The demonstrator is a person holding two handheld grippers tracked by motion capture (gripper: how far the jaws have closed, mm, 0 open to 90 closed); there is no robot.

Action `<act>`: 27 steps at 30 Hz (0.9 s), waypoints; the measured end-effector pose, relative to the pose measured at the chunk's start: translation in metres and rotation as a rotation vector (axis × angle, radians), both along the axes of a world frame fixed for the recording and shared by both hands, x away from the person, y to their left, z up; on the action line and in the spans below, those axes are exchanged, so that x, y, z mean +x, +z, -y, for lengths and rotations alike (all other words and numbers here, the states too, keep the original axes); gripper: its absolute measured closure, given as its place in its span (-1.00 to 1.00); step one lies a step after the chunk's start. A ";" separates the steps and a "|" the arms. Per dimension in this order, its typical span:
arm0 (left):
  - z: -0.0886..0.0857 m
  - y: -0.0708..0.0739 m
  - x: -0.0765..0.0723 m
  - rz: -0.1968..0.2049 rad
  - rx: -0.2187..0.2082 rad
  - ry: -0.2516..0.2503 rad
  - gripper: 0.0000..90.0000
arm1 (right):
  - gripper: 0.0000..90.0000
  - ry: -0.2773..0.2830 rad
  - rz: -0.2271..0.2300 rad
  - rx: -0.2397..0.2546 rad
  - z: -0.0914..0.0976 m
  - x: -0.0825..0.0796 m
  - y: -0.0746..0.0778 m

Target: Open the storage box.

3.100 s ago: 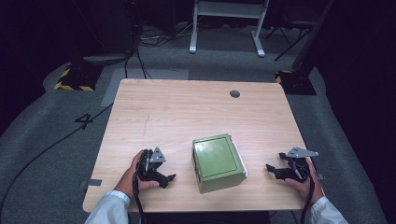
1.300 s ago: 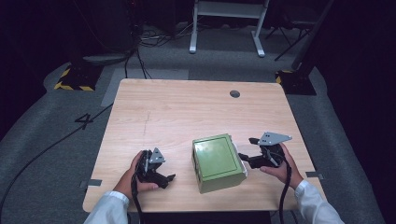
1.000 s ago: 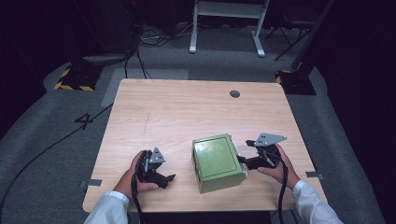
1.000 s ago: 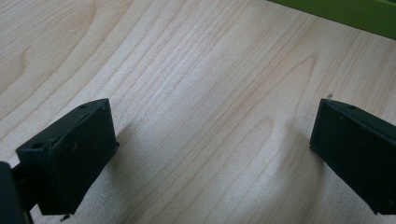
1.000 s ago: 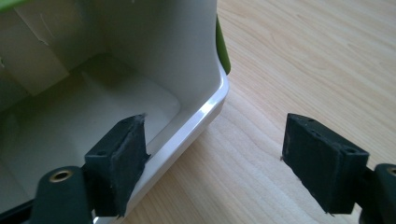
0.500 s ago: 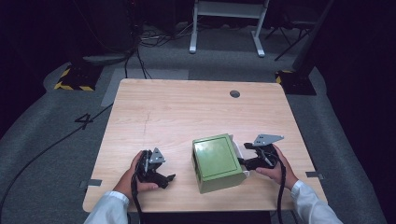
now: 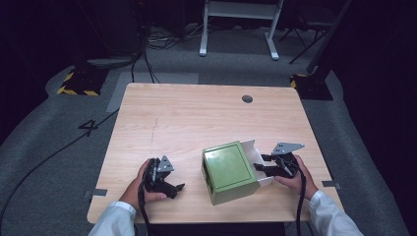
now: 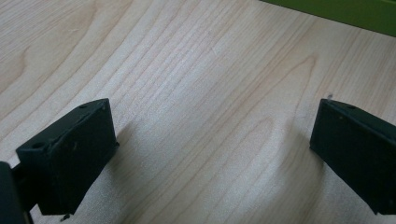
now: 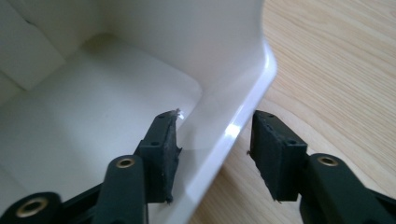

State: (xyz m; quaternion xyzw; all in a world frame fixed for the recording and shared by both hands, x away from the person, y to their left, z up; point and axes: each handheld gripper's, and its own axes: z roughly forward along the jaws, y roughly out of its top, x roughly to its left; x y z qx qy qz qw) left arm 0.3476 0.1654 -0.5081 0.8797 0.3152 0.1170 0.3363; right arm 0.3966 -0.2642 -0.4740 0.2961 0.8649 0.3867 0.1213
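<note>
A green box (image 7: 228, 169) lies on the wooden table (image 7: 196, 118) near its front edge. A white inner tray (image 7: 252, 150) sticks out of its right side. My right gripper (image 7: 259, 164) reaches that tray from the right. In the right gripper view its jaws have just been closing around the tray's thin side wall (image 9: 219, 116): one pad (image 9: 168, 140) sits inside the tray, the other (image 9: 273, 154) outside, with a narrow gap still showing at the outer pad. My left gripper (image 7: 174, 189) rests open on the table left of the box, with bare wood between its jaws (image 8: 210, 154).
A round hole (image 7: 247, 99) sits in the table top at the far right. The green box's edge (image 8: 336, 11) shows at the top of the left gripper view. Beyond the table are dark floor, cables and a white stand's legs (image 7: 238, 29).
My right gripper has come in from the table's right side to the box, and its jaws have narrowed around the tray wall. The left gripper has stayed put.
</note>
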 end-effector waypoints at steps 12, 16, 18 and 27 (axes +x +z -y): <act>0.000 0.000 0.000 0.000 0.000 0.000 -0.99 | 0.20 -0.037 -0.030 0.016 0.025 0.005 -0.002; 0.000 0.000 0.000 0.000 0.000 0.000 -0.99 | 0.20 -0.046 -0.025 0.011 0.032 0.005 -0.002; 0.000 0.000 0.000 0.000 0.001 0.000 -0.99 | 0.21 -0.053 -0.024 0.013 0.036 0.006 -0.002; 0.000 0.000 0.000 0.000 0.000 0.000 -0.99 | 0.24 -0.069 -0.026 0.024 0.046 0.010 -0.003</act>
